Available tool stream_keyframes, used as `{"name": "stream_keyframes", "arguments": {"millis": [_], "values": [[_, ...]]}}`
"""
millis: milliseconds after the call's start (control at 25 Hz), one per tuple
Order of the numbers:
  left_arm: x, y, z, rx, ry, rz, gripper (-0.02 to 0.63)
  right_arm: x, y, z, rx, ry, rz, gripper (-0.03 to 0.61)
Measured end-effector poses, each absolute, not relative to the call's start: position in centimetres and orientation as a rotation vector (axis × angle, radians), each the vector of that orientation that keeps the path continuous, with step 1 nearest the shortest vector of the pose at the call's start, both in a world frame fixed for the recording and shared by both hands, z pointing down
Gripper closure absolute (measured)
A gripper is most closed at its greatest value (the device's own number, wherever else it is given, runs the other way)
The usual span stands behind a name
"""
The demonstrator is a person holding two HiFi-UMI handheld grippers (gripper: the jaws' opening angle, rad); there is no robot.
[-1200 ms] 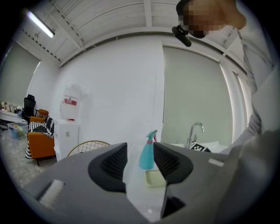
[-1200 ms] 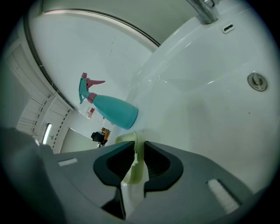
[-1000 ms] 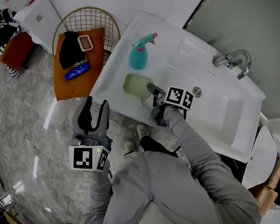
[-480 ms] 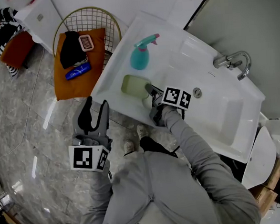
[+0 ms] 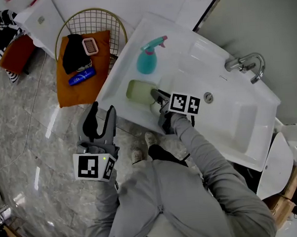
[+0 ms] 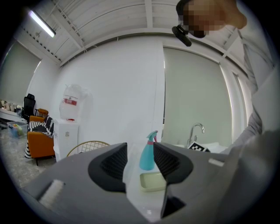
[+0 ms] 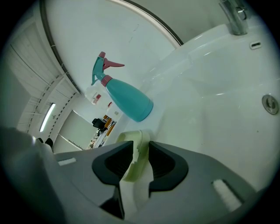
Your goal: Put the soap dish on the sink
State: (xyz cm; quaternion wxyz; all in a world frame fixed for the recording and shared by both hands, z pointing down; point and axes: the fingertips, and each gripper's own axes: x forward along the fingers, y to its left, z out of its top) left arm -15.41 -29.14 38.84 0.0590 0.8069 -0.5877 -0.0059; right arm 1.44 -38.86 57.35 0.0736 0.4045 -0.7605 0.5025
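Observation:
A pale green soap dish (image 5: 139,91) lies on the white sink's (image 5: 229,115) flat left ledge, in front of a teal spray bottle (image 5: 147,60). My right gripper (image 5: 157,97) reaches it from the basin side. In the right gripper view the dish's rim (image 7: 135,146) stands between the jaws of that gripper (image 7: 138,159); the jaws are opening and a gap shows beside the rim. My left gripper (image 5: 100,119) hangs open and empty over the floor, below the sink's front edge. The left gripper view shows the dish (image 6: 153,181) past the left gripper's (image 6: 140,164) jaws.
A chrome faucet (image 5: 246,63) and a drain (image 5: 208,97) mark the basin to the right. A wire basket (image 5: 88,23) with an orange cloth (image 5: 81,69), dark items and a blue tube stands on the marble floor left of the sink.
The right gripper and the soap dish have shifted a little to the left along the sink ledge. The left gripper has stayed still.

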Motion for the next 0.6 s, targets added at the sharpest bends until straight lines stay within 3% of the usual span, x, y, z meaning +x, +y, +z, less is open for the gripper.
{"name": "stream_keyframes", "arguments": {"millis": [120, 280, 600], "values": [[-15.21, -29.10, 38.81, 2.448, -1.778, -0.015, 0.413, 1.40, -38.72, 57.29, 1.184, -2.294, 1.457, 0.472], [-14.99, -29.11, 38.76, 2.453, -1.772, -0.013, 0.413, 1.25, -38.37, 57.50, 1.159, -2.283, 1.369, 0.400], [-14.81, -28.97, 38.56, 2.461, -1.768, -0.013, 0.413, 1.91, -38.27, 57.31, 1.198, -2.289, 1.353, 0.399]]}}
